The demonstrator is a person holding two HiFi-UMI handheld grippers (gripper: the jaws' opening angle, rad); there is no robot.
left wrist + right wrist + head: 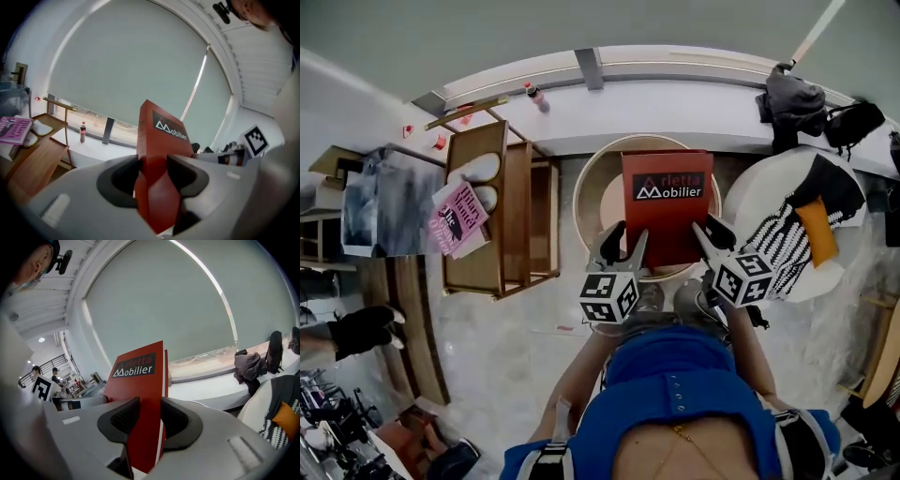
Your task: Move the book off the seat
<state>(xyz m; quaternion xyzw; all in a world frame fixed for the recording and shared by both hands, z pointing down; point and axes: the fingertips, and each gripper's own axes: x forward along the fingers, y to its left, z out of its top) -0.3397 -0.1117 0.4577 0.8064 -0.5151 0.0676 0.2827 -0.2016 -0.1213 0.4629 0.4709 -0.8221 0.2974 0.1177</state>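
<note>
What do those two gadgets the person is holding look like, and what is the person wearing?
The left hand-held gripper and the right hand-held gripper each have a smooth light-grey body ending in two dark, rounded pads. Each carries a white cube printed with black square markers. The person wears a blue top.

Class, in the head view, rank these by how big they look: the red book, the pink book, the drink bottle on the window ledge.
1. red book, largest, though it is nearer the camera.
2. pink book.
3. drink bottle, clearly smallest.
</note>
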